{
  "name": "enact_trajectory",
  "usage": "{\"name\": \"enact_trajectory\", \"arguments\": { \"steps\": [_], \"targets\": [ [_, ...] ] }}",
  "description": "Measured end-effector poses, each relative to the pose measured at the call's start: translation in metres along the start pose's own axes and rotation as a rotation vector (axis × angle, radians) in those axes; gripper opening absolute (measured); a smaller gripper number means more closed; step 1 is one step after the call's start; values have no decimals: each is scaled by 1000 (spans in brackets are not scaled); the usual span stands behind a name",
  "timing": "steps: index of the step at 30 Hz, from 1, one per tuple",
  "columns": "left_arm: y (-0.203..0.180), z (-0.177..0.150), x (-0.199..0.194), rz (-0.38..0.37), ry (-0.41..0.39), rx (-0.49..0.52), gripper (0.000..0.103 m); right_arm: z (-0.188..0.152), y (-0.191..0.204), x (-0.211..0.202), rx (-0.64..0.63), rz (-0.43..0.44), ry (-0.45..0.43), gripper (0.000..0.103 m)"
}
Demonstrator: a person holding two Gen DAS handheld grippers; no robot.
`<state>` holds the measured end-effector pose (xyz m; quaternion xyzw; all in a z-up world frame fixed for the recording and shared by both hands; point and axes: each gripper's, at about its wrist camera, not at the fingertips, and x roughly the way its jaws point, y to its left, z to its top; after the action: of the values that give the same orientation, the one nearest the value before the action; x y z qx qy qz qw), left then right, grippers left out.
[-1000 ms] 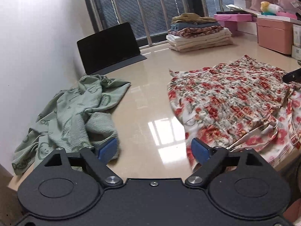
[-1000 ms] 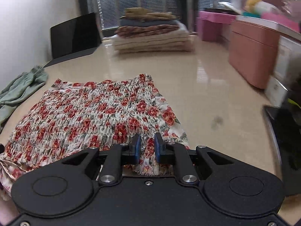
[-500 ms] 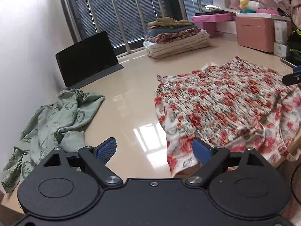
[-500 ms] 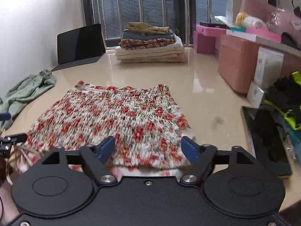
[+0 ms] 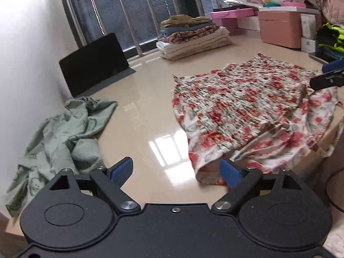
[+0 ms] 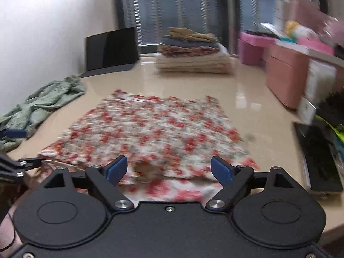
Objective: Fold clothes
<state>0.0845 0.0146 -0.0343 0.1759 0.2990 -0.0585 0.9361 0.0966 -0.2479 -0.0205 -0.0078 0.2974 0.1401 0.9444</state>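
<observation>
A red floral garment (image 5: 243, 107) (image 6: 154, 133) lies folded over itself on the beige table, its near hem hanging at the front edge. My left gripper (image 5: 176, 171) stands open beside the garment's near left corner, with bare table between its fingers. My right gripper (image 6: 169, 168) hovers over the garment's near edge; its jaws are opening wide and the pads press on nothing. A tip of the right gripper shows at the right edge of the left wrist view, and the left gripper's tips show at the left edge of the right wrist view.
A crumpled green garment (image 5: 60, 133) (image 6: 43, 103) lies at the left by the wall. A stack of folded clothes (image 5: 193, 36) (image 6: 193, 51) stands at the back, a black tablet (image 5: 94, 62) beside it. Pink boxes (image 5: 279, 28) and a dark tablet (image 6: 318, 150) line the right.
My right gripper let go of the floral garment's near edge and opened wide, drawing back a little. The left gripper stayed open and hardly moved.
</observation>
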Motion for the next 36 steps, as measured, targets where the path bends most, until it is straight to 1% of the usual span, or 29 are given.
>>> {"name": "enact_trajectory", "arguments": {
  "steps": [2, 5, 7, 9, 10, 11, 13, 14, 15, 16, 17, 18, 19, 22, 27, 30, 34, 36],
  "targets": [
    [-1, 1, 2, 1, -4, 4, 83, 1, 15, -1, -53, 13, -11, 88],
    [-3, 1, 4, 9, -13, 19, 75, 0, 38, -3, -147, 7, -20, 88],
    [-5, 1, 5, 7, -16, 27, 67, -1, 50, -4, -195, 12, -23, 88],
    [-6, 1, 6, 4, -18, 34, 61, -3, 60, -4, -237, 21, -23, 88],
    [-7, 1, 6, 0, -19, 35, 54, -3, 64, -3, -252, 19, -19, 88],
    [-7, 1, 7, -4, -19, 33, 50, -4, 68, -2, -266, 17, -14, 88],
    [-9, 2, 8, -14, -18, 29, 33, -4, 75, 1, -292, 10, -5, 88],
    [-9, 2, 9, -19, -18, 28, 29, -4, 76, 2, -299, 5, -3, 88],
    [-9, 2, 9, -24, -18, 28, 22, -4, 77, 3, -305, 0, -1, 88],
    [-10, 1, 9, -27, -20, 31, 17, -4, 78, 3, -311, -5, 1, 88],
    [-11, 1, 9, -28, -23, 34, 16, -5, 78, 3, -315, -17, 4, 88],
    [-11, 0, 8, -28, -27, 38, 13, -6, 75, 3, -319, -39, 5, 88],
    [-11, 0, 8, -29, -30, 39, 11, -8, 73, 2, -323, -63, 7, 88],
    [-8, -2, 7, -33, -37, 34, 11, -13, 55, -1, -308, -153, 24, 90],
    [2, -2, 6, -22, -37, -3, 11, -21, 3, -6, -162, -317, 71, 90],
    [6, 0, 6, -9, -32, -24, 11, -28, -12, -4, -194, -435, 102, 90],
    [9, 2, 4, 0, -27, -42, 11, -28, -21, -2, -216, -488, 119, 90],
    [8, 2, 4, 9, -23, -39, 11, -27, -20, 2, -251, -519, 121, 89]
  ]
}}
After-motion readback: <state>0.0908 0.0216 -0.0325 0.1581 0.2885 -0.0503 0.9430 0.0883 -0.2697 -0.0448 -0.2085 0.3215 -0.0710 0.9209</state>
